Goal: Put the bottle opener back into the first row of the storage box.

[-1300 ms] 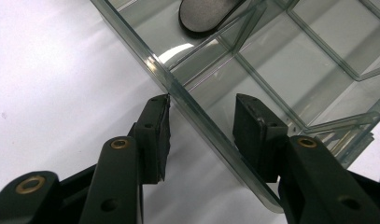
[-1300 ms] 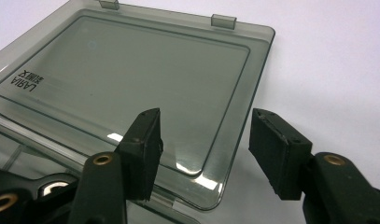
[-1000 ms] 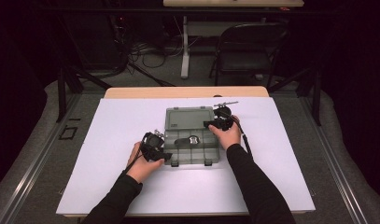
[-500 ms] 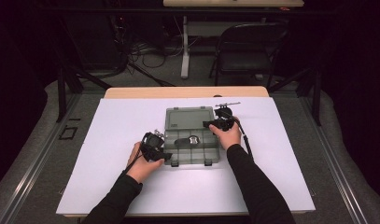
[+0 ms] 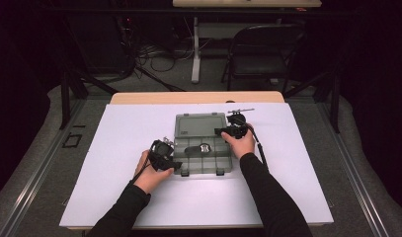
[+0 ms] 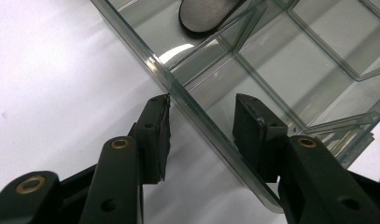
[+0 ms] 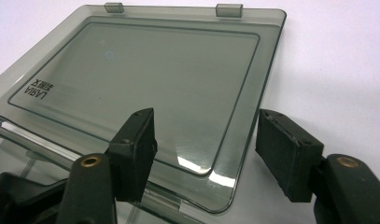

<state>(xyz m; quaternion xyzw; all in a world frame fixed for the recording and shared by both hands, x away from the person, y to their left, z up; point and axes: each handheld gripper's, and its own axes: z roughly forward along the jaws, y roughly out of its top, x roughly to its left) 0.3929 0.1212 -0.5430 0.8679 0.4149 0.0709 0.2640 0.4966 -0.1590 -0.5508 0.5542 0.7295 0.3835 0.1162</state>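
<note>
Organizer box [image 5: 203, 148], smoked clear plastic, lies open mid-table on the white sheet [image 5: 114, 148], its lid [image 5: 200, 127] folded flat on the far side of the tray. My left claw [image 6: 201, 135] straddles the tray's side wall [image 6: 197, 116]: one finger [image 6: 152, 135] sits outside on the sheet, the other finger [image 6: 255, 135] inside a compartment, and I see daylight between each pad and the wall, so it brackets the box without pinching it. Ahead of that claw, one compartment further in, rests a dark oval object [image 6: 204, 16]; a small metallic piece [image 5: 205, 147] shows in a neighbouring cell from above. My right claw [image 7: 204, 149] hovers over the lid's near corner; its jaws have just been spreading and now stand wide, with the corner below them but not clamped.

Progress, as I judge it: opening is done, the lid released and lying flat, the tray steadied. Work on the contents appears yet to come.
</note>
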